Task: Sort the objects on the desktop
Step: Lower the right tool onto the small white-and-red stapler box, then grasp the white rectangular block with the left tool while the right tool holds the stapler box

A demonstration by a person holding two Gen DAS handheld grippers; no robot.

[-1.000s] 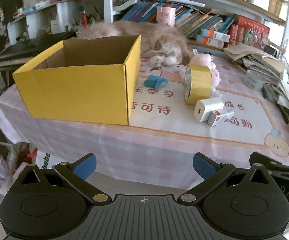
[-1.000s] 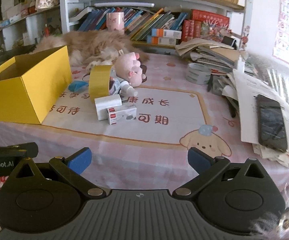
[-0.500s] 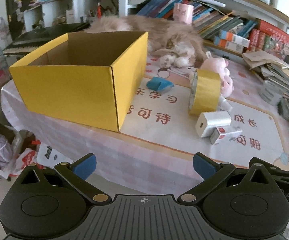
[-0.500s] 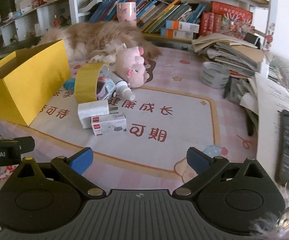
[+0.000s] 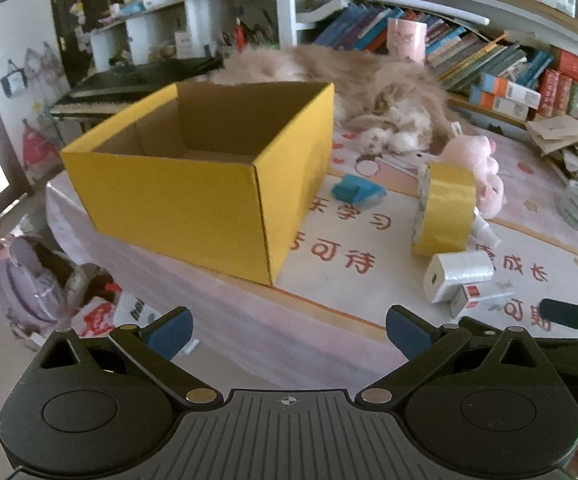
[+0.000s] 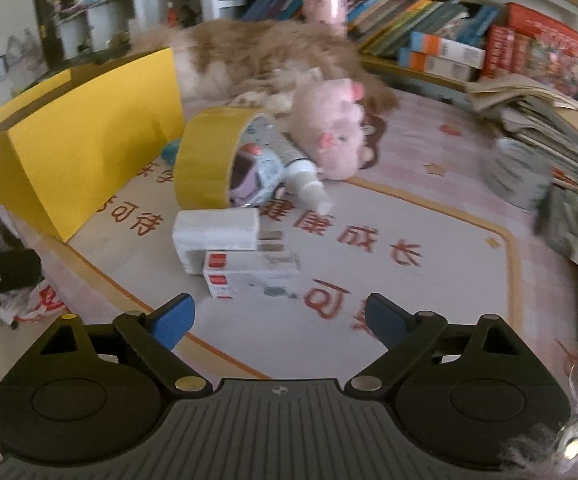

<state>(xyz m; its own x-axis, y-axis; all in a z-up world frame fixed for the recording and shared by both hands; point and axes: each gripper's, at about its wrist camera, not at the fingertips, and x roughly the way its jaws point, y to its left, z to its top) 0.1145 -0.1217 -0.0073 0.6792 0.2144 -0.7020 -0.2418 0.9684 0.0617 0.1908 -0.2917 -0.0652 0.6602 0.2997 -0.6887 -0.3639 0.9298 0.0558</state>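
Note:
An open yellow cardboard box stands on the pink tablecloth, empty as far as I can see inside. To its right lie a blue item, a yellow tape roll, a white charger block, a small red-and-white carton, a white bottle and a pink plush pig. My left gripper hangs open off the table's front edge. My right gripper sits just in front of the carton, jaws closing with nothing between them.
A fluffy cat lies behind the box and the plush. Bookshelves line the back. Stacked papers and books and a grey tape roll crowd the right side. Bags lie on the floor at left.
Both grippers have moved closer to the table. The right one has advanced towards the carton and charger and its jaws have narrowed a little. The left view has swung towards the box.

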